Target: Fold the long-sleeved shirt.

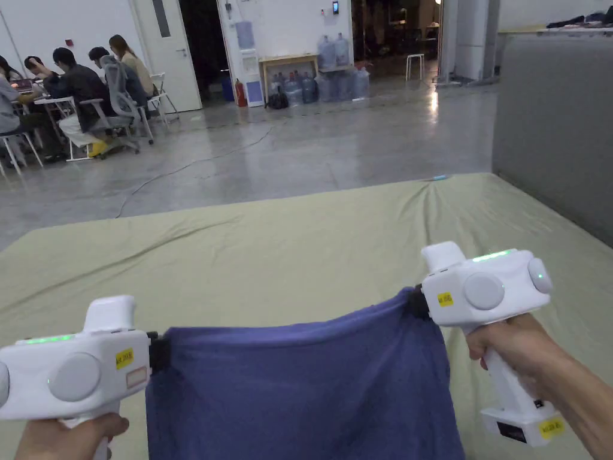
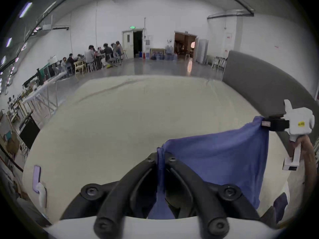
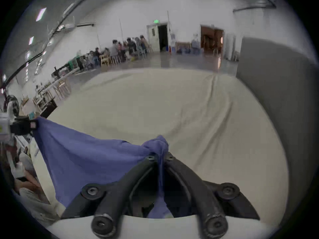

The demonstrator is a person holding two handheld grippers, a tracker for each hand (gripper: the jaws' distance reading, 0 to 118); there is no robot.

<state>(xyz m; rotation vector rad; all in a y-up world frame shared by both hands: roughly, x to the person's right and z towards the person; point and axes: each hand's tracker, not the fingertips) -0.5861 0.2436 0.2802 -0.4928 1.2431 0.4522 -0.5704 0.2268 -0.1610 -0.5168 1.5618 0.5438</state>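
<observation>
The blue shirt [image 1: 299,389] runs off the bottom edge of the head view, so its sleeves and lower part are hidden. The left hand [image 1: 66,434] is cut off there too. The right gripper view is blurred; the distant people [image 3: 120,49] are indistinct.

Left gripper [image 1: 159,352] low at near left, jaws clamped on cloth corner, left hand [image 1: 66,436] under handle. Right gripper [image 1: 415,302] higher, farther right, jaws pinched likewise, right hand [image 1: 515,353] gripping handle.
</observation>
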